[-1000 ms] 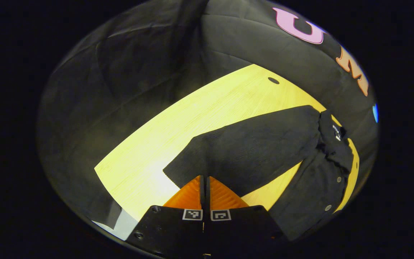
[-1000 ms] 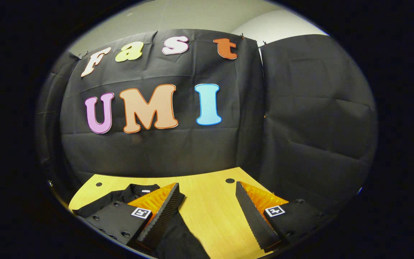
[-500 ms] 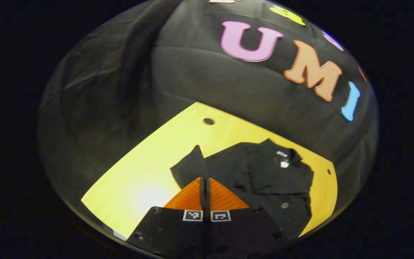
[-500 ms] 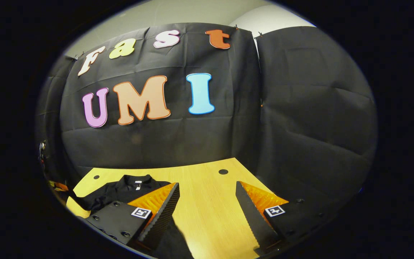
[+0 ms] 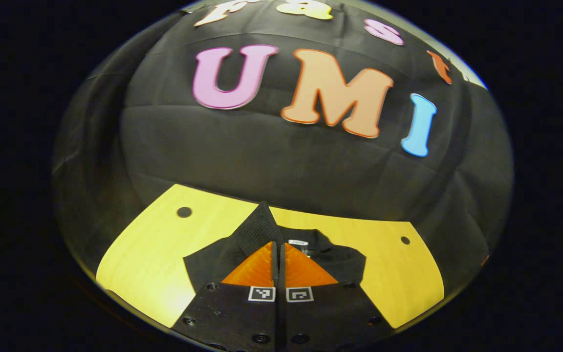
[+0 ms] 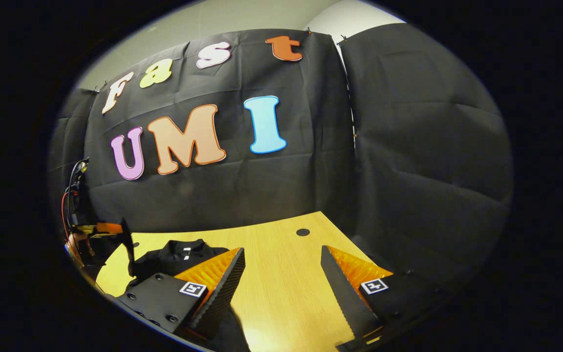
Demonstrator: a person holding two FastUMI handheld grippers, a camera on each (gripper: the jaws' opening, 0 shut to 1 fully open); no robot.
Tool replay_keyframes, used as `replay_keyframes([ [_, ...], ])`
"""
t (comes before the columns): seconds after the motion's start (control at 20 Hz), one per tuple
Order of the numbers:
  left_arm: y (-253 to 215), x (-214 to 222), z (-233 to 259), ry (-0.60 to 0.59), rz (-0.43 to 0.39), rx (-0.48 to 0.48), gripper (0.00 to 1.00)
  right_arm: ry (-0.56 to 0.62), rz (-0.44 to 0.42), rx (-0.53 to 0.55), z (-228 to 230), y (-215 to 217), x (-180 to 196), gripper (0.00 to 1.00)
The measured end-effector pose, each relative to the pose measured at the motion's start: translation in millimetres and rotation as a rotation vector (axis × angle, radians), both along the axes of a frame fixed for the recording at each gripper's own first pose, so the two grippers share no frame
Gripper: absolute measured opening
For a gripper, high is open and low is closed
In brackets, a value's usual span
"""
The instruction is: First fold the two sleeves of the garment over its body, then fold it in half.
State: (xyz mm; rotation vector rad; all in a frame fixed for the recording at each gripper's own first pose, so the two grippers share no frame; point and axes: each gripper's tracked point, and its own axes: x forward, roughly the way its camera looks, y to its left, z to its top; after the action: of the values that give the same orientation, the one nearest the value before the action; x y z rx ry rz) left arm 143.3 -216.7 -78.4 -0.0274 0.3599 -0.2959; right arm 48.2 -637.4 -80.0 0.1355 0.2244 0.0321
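Note:
A black button-up garment (image 5: pixel 340 264) lies on the light wooden table (image 5: pixel 149 249), its collar and neck label facing the booth's back wall. My left gripper (image 5: pixel 277 244) is shut on the ribbed cuff of one sleeve (image 5: pixel 257 225), which stands up from between the fingers above the garment's body. In the right gripper view the garment (image 6: pixel 179 254) lies at the left, and the left gripper (image 6: pixel 100 229) hangs over its far-left edge with the sleeve end (image 6: pixel 126 239) pinched in it. My right gripper (image 6: pixel 281 276) is open over bare table, to the right of the garment.
Black cloth walls close the table at the back and on both sides. The tabletop has small round holes near its far corners (image 5: pixel 184 211) (image 5: pixel 405 240) (image 6: pixel 302 231). Cables (image 6: pixel 69 195) hang behind the left gripper at the far left.
My left gripper has swung the held sleeve from out at the side across toward the garment's body and now faces the back wall. The right gripper has stayed open and shifted only slightly.

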Motion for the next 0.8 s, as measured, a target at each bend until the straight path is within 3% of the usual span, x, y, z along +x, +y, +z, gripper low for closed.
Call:
replay_keyframes([
  [0.25, -104, 2, -32, 0.026, -0.162, 0.033, 0.00, 0.044, -0.015, 0.029, -22, -20, -7, 0.98],
  [0.4, -149, 5, -58, 0.029, -0.234, 0.109, 0.00, 0.063, -0.024, 0.048, -30, -28, -13, 0.95],
  [0.65, -186, -7, -104, 0.061, -0.302, 0.194, 0.00, 0.077, -0.029, 0.062, -41, -34, -23, 0.98],
  [0.8, -204, -23, -113, 0.077, -0.347, 0.171, 0.00, 0.116, -0.013, 0.060, -55, -29, -25, 0.98],
])
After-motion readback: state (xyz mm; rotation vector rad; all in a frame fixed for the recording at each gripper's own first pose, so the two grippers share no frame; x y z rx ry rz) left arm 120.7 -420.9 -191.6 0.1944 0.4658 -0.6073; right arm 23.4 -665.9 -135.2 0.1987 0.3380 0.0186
